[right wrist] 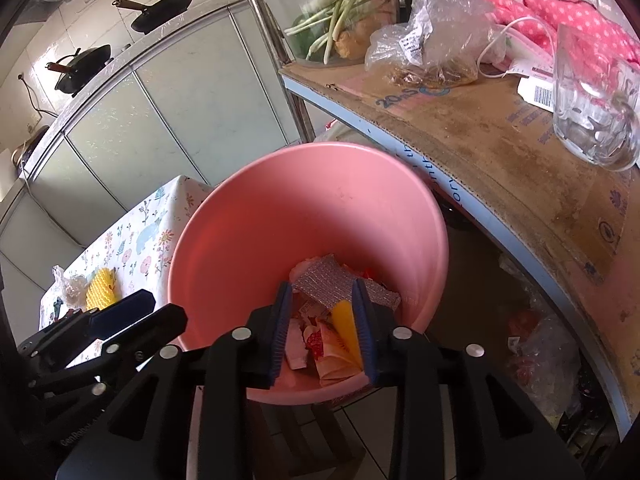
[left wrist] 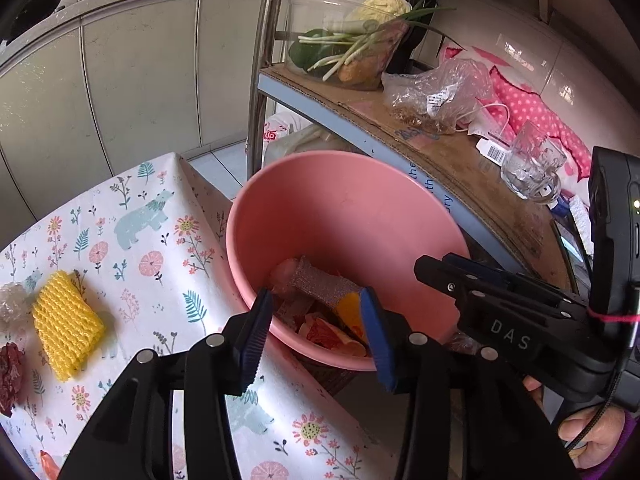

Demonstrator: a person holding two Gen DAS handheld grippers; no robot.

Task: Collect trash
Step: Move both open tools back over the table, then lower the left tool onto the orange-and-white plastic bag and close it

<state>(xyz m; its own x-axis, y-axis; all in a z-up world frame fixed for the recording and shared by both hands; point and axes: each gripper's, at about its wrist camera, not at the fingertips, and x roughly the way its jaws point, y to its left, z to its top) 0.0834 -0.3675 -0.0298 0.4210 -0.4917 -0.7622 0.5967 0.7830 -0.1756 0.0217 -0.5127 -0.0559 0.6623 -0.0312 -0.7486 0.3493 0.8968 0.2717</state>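
left wrist view shows the pink bin [left wrist: 344,216] at the centre, a smooth round plastic tub standing just beside the table [left wrist: 132,248] edge. the left claw [left wrist: 316,332] hangs over its near rim with the jaws about half apart and nothing between them. at the bottom of the bin lies the trash already collected: a silver scrubbing sponge [left wrist: 320,284] with a yellow end, and crumpled wrappers [left wrist: 328,334] in red and orange. from the right wrist view the right claw [right wrist: 324,328] is also above the bin, at 6 o'clock of it, jaws narrow but not closed, and empty.

more trash waits on the table at 9 o'clock of the bin. the yellow foam net [left wrist: 66,326] is a folded fruit sleeve with open mesh, very light and soft; i judge it will squash flat under the pads, so a grip across the middle of the fold is best. at its left, touching it, is a clear plastic wad [left wrist: 12,304], thin, crinkly and a little slippery, better pinched deep into the bunch. below it sits a dark red crumpled piece [left wrist: 10,380], material not clear. none is fragile or heavy. the table cover is glossy with printed bears and flowers, so light pieces may slide when pushed.
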